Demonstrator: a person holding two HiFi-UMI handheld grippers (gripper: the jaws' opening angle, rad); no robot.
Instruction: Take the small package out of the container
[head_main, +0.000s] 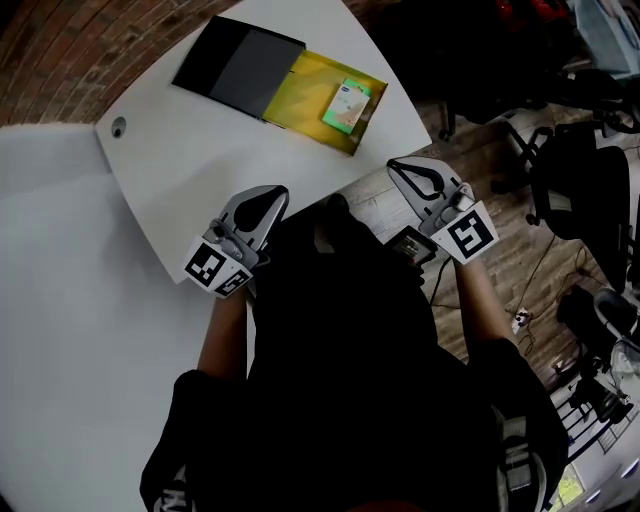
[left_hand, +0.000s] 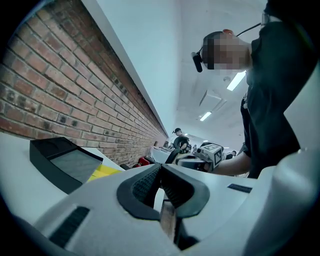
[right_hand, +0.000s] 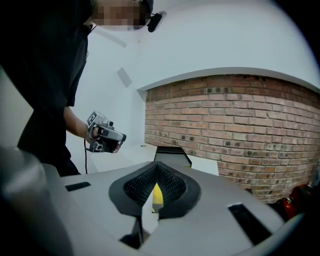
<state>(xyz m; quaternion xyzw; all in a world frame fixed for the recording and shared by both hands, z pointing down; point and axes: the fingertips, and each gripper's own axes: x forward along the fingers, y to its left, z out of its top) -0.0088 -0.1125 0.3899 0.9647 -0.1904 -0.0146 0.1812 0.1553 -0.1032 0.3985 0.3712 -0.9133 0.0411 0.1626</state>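
Observation:
A small green package (head_main: 347, 104) lies in a yellow tray (head_main: 300, 85) that is slid out of a black container (head_main: 238, 66) on the white table (head_main: 190, 150). My left gripper (head_main: 268, 194) hovers at the table's near edge, shut and empty. My right gripper (head_main: 394, 165) is off the table's right edge, also shut and empty, below and right of the tray. In the left gripper view the jaws (left_hand: 159, 168) meet, with the black container (left_hand: 65, 160) ahead on the left. In the right gripper view the closed jaws (right_hand: 156, 168) point at the container (right_hand: 172, 151).
A brick wall (right_hand: 235, 130) stands behind the table. Office chairs (head_main: 585, 190) and cables crowd the wooden floor at the right. A round hole (head_main: 119, 127) marks the table's left corner. A second white surface (head_main: 60, 300) lies to the left.

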